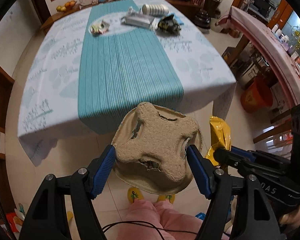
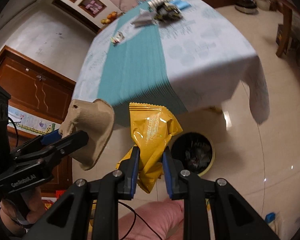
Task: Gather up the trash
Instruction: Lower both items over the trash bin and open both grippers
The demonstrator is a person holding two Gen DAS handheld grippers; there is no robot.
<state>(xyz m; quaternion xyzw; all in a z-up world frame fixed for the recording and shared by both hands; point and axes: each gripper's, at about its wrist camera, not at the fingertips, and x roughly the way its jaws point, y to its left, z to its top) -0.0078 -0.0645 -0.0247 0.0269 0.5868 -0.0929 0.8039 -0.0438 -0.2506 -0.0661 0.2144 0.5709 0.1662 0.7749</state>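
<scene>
My left gripper is shut on a brown pulp cup carrier, held in the air in front of the table's near edge; the carrier also shows in the right wrist view. My right gripper is shut on a crumpled yellow foil bag, held above the floor just left of a round bin with a black liner. The bag also shows in the left wrist view. More trash lies at the table's far end: a small wrapper, a grey box, a dark crumpled wrapper, a white striped roll.
The table has a white cloth with a teal striped runner. An orange bucket stands on the floor to the right. Shelves and cupboards line the walls. The person's pink trousers and slippers are below the grippers.
</scene>
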